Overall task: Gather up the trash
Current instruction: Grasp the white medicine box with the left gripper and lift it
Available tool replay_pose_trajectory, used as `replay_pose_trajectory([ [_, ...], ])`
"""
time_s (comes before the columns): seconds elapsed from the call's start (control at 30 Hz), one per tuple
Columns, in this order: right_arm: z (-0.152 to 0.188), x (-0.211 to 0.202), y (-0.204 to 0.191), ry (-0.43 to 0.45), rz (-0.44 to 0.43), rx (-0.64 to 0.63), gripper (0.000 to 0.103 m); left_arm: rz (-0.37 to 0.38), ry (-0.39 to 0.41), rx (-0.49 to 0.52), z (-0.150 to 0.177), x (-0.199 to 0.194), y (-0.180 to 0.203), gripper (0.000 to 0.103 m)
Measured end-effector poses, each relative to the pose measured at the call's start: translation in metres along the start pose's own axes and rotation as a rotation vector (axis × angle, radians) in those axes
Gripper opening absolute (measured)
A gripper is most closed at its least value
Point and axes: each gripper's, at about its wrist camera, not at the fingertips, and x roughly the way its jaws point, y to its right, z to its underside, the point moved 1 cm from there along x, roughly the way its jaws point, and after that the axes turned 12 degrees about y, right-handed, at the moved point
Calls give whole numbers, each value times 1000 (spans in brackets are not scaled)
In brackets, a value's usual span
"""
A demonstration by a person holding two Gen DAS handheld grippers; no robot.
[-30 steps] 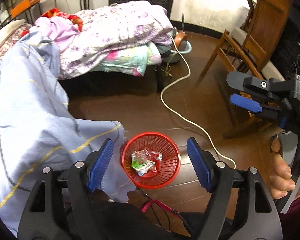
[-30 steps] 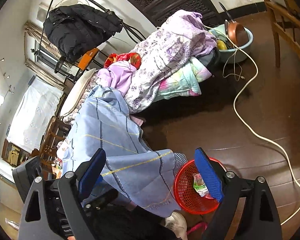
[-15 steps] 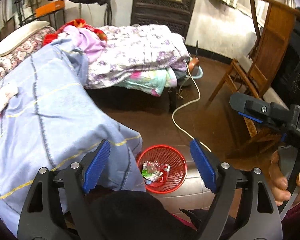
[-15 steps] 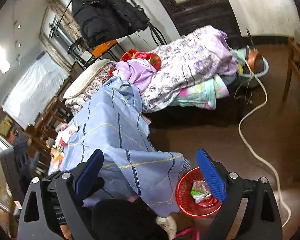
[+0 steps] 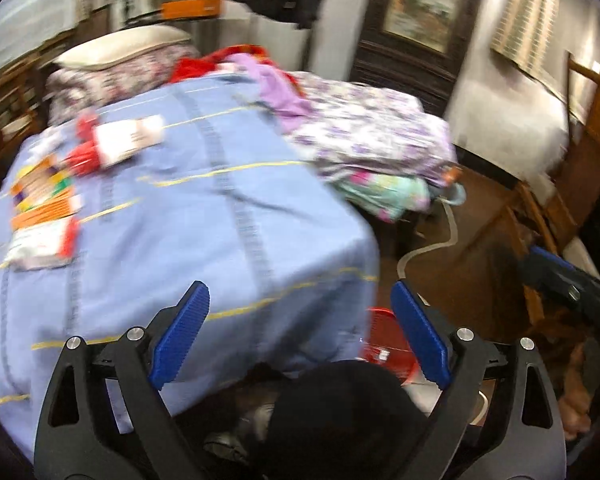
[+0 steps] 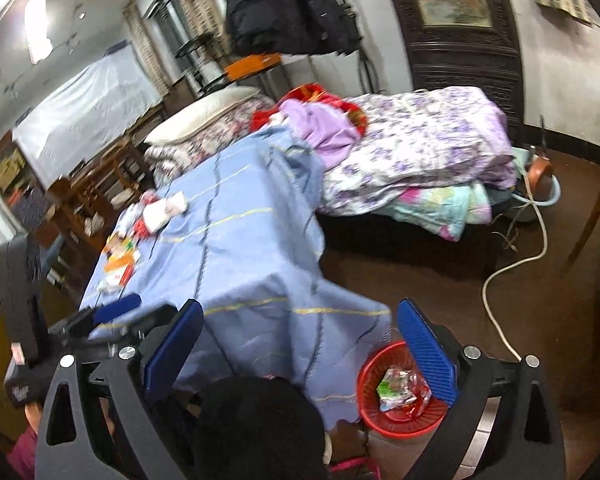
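crinkly red, orange and white snack wrappers point(image 5: 46, 216), ahead-left of wide, empty left gripper point(image 5: 300, 336) on blue-clothed tabletop point(image 5: 228, 236): light, soft, slippery; pinch a flat edge.

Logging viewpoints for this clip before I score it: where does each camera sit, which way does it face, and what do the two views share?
Left wrist: sits on the left gripper, facing across the blue cloth toward the packets; its open fingers show, and the right gripper at the right edge.
Right wrist: sits on the right gripper, higher, facing the cloth and bedding; its open fingers show, and the left gripper at lower left.
Shared: cloth, packets, red basket, bedding.
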Motion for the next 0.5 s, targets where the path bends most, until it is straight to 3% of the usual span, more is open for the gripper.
replay_pose_trajectory([
  [0.33, 16, 22, -53, -70, -33, -105, 96, -251, 19, -290, -14, -9, -168, 89],
  [0.5, 18, 26, -66, -88, -21, -115, 96, -370, -22, -250, -33, 15, -198, 89],
])
